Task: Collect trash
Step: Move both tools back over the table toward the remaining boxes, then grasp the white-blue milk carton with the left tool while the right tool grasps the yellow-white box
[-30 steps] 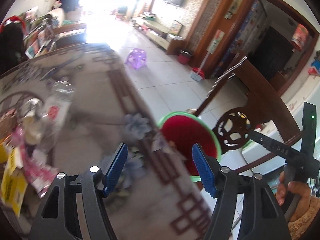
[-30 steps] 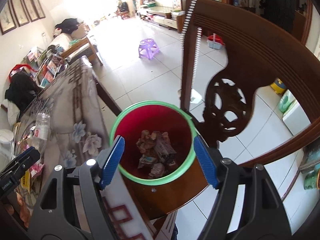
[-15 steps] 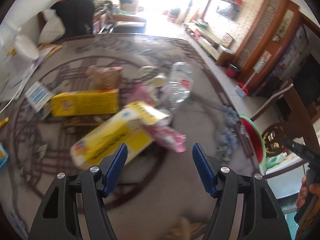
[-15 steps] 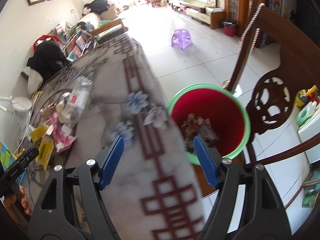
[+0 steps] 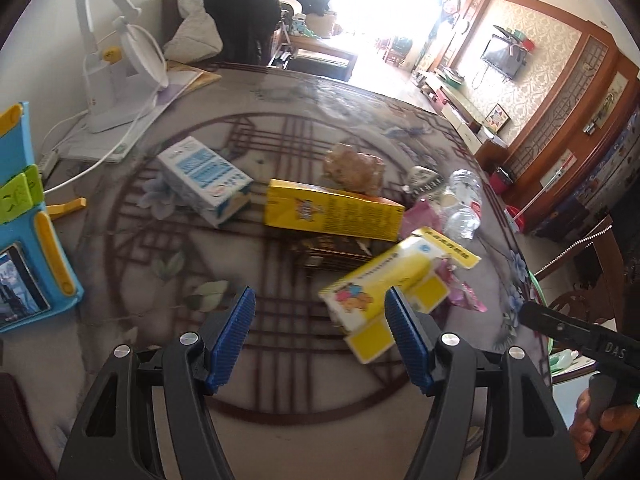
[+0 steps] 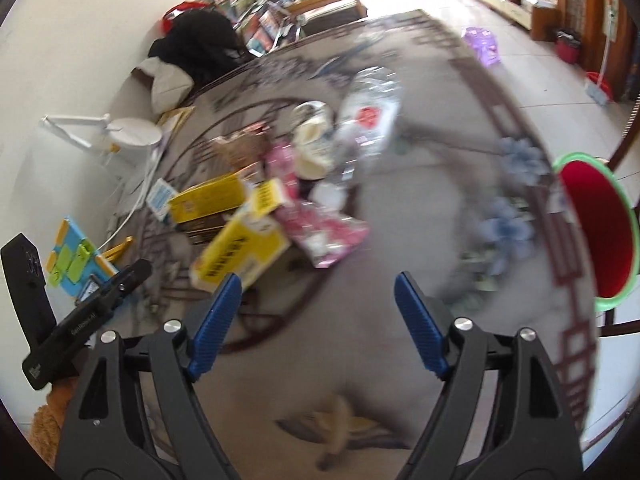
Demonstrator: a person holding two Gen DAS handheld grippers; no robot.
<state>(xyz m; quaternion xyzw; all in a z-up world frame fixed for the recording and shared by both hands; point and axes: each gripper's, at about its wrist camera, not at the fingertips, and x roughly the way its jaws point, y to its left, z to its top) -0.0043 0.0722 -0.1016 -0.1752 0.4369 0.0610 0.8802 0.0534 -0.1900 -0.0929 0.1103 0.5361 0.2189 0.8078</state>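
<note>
Left gripper (image 5: 318, 330) is well open, nothing between the blue pads, hanging over the patterned table (image 5: 280, 432). Its right-hand fingertip (image 5: 400, 320) sits just in front of the near yellow-and-white box (image 5: 396, 284) in the left wrist view; can't tell whether it touches, looks like overlap only. Right gripper (image 6: 318, 306) is open wider, jaws have just been opening, nothing between them, bare tabletop below. Its left-hand fingertip (image 6: 224, 296) lines up with the corner of that same box in the right wrist view, contact unclear because the frame is motion-blurred. Trash is heaped mid-table: the near box with flaps open, a long yellow carton (image 5: 334, 216) lying flat behind it, a white-and-blue box (image 5: 206, 180) further to the left, a crumpled brown wad (image 5: 354, 166) behind the carton, pink wrappers (image 6: 320, 228) beside the near box, and a clear plastic bottle (image 5: 464, 200) on its side at the right of the heap. Red bin with green rim (image 6: 596, 232) stands off the table's edge at the right of the right wrist view, well apart from the heap. A white desk lamp (image 5: 116, 80) and a blue tablet case (image 5: 28, 232) sit on the left side of the table. A hand (image 5: 600, 428) holding the other tool shows at the lower right of the left wrist view.
</note>
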